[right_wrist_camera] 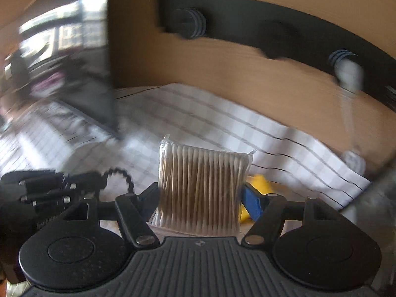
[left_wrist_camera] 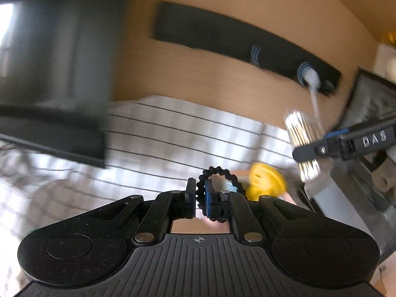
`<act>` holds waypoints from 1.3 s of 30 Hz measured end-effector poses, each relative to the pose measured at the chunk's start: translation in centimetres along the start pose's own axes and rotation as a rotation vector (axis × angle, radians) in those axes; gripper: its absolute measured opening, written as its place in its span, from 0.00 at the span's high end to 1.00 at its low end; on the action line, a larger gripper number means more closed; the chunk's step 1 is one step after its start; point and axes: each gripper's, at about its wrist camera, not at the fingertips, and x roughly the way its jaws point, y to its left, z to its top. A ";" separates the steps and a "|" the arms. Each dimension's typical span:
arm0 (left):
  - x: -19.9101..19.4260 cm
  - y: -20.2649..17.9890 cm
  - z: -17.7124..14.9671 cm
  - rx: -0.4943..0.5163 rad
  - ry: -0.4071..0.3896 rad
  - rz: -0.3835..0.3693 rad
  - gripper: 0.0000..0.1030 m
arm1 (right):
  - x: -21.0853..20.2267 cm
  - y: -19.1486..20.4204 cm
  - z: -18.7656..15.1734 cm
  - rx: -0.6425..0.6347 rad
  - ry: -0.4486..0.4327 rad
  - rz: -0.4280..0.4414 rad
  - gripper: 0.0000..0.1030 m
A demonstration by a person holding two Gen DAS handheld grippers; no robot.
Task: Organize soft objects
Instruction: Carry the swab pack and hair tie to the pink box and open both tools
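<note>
We saw our left gripper [left_wrist_camera: 200, 199] pinched tight on a black hair tie [left_wrist_camera: 220, 180] above the checked cloth [left_wrist_camera: 173, 136]. Further right, our right gripper [right_wrist_camera: 199, 198] squeezed a pack of cotton buds [right_wrist_camera: 203, 188], near a yellow toy [left_wrist_camera: 266, 182].

This looks like a room in a home, perhaps a bedroom or hallway corner, though motion blur leaves that uncertain. A tan wooden wall panel [right_wrist_camera: 222, 79] carries a black peg rail [left_wrist_camera: 237, 42] with round, blue-ringed knobs, and a pale cord hangs from one knob. Below the panel lies a white checked cloth [left_wrist_camera: 173, 133] with dark lines, rumpled like bedding. At the left edge stands a dark mirror-like panel [right_wrist_camera: 61, 49] reflecting bright windows.
</note>
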 end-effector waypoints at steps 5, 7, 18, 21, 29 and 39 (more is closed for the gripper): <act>3.5 -3.8 -0.4 0.064 0.077 -0.061 0.91 | 0.3 -5.2 -2.5 0.160 -0.032 -0.062 0.31; 4.9 -5.0 -0.3 0.089 0.110 -0.072 0.91 | 0.8 -7.0 -3.5 0.220 -0.034 -0.068 0.31; 13.9 -8.6 -1.6 0.096 0.325 -0.104 0.85 | 6.4 -11.1 -7.1 0.386 -0.005 -0.113 0.31; 14.3 -8.5 -1.8 0.125 0.310 -0.032 0.84 | 7.3 -11.0 -7.9 0.387 -0.002 -0.113 0.31; 9.9 -7.7 -1.9 0.083 0.291 -0.041 0.84 | 9.2 -8.9 -5.9 0.363 -0.069 0.042 0.31; 6.5 -7.5 -3.8 0.096 0.258 -0.072 0.84 | 17.9 -5.3 -3.3 0.294 0.107 0.073 0.30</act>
